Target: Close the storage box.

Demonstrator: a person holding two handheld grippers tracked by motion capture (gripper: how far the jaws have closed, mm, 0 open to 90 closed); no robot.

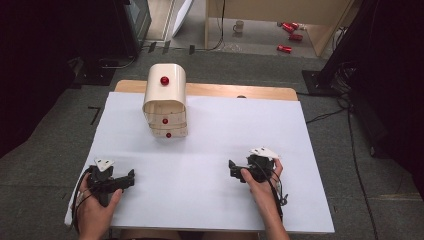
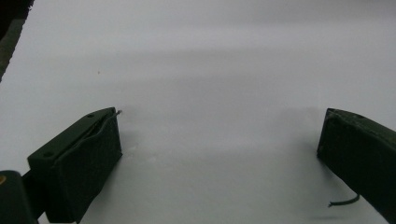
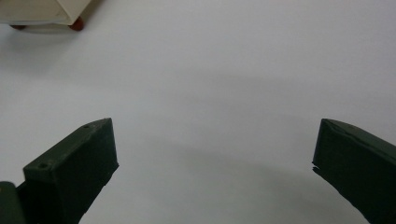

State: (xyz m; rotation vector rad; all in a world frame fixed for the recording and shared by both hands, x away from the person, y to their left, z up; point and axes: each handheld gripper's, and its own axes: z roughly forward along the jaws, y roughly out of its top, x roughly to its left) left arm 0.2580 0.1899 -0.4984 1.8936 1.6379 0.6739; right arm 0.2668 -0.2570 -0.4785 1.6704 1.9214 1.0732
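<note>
Both my grippers rest low on the white worktop (image 1: 210, 150), jaws spread and empty.

Nearest me, my left gripper (image 1: 131, 176) sits at the front left corner, hand wrapped around it, pointing right. My right gripper (image 1: 231, 169) faces left. Well beyond them stands the cream drawer unit (image 1: 166, 100) with red knobs.

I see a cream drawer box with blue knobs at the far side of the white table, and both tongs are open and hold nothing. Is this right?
One detail is wrong: the knobs are red, not blue, as the high view shows. The rest stands: the cream drawer box is at the far side of the white table, and the left tongs and right tongs are open and hold nothing.
</note>
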